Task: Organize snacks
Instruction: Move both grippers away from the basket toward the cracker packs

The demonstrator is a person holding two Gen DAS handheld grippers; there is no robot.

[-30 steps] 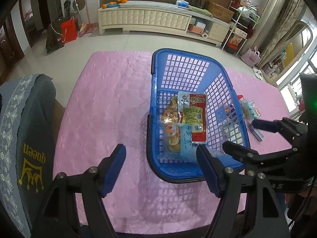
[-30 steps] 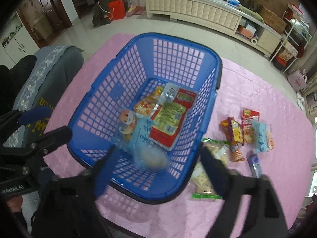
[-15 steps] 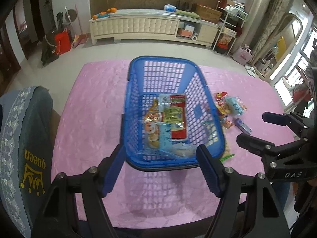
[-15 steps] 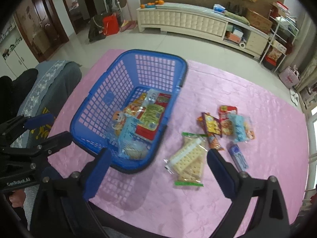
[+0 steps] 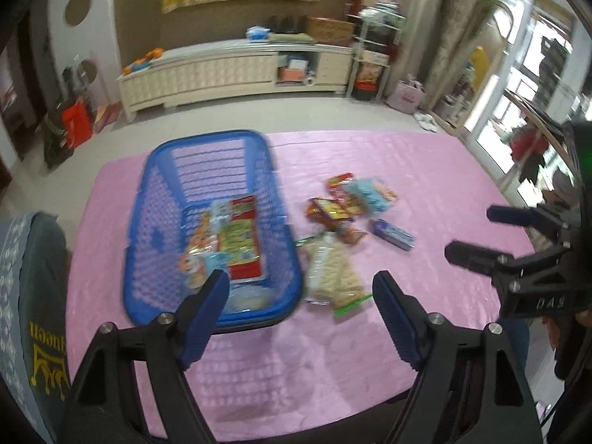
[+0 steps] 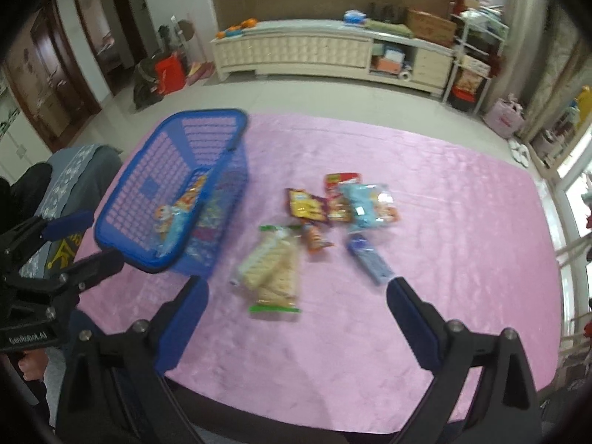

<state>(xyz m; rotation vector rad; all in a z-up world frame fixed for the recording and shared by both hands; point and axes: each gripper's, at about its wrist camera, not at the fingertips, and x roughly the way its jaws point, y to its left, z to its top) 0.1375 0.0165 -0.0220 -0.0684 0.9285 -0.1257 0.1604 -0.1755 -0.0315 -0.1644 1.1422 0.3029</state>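
1. The left gripper [image 5: 299, 288] is open wide with nothing in it. Its jaws have just been opening more.
2. The right gripper [image 6: 296, 299] is open wide too, and it holds nothing. Its jaws have just been opening.
3. The blue basket [image 6: 122, 199] sits on the pink cloth [image 6: 444, 222], with some snack packs [image 5: 236, 236] inside.
4. More snacks lie on the cloth beside the basket: a cracker pack [image 6: 272, 270], a blue bar [image 6: 368, 259] and a few small bags [image 6: 344, 201].

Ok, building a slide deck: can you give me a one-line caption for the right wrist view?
Open right gripper above a pink tablecloth, snack packets loose beside a blue basket.
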